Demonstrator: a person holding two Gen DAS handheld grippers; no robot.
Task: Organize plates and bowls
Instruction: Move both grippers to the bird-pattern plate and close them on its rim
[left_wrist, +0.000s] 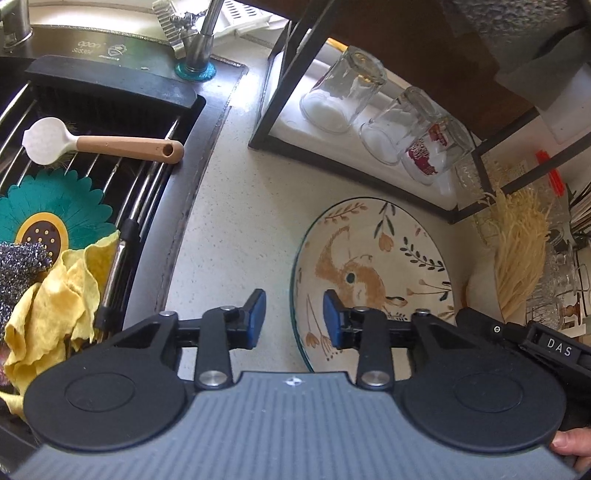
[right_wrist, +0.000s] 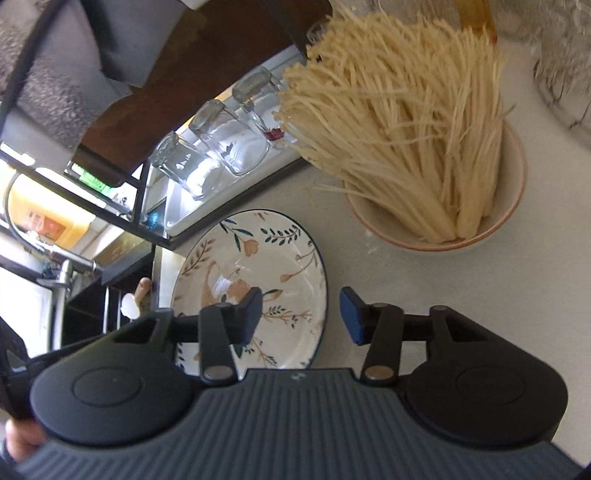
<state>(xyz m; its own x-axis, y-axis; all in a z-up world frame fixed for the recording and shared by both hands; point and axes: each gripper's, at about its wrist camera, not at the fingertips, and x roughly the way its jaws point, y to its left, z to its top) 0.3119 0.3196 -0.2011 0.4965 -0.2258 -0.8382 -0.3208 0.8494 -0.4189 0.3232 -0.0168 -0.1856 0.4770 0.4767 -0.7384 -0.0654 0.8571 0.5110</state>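
Note:
A round plate (left_wrist: 373, 258) painted with a rabbit and flowers lies flat on the pale counter, and the right wrist view shows the same plate (right_wrist: 258, 254). My left gripper (left_wrist: 294, 317) is open and straddles the plate's left rim, one blue pad over the plate and the other over the counter. My right gripper (right_wrist: 303, 317) is also open and straddles the plate's right rim. Neither gripper's pads press on the plate. A white bowl (right_wrist: 515, 177) with an orange rim, holding a bundle of pale dried stalks, stands behind the plate on the right.
A sink (left_wrist: 207, 110) on the left holds a wire rack, a brush (left_wrist: 110, 146), a yellow cloth (left_wrist: 59, 306), a steel scourer and a teal flower mat. A black-framed shelf (left_wrist: 266, 110) carries upturned glasses (left_wrist: 343, 92) behind the plate. Glassware crowds the far right.

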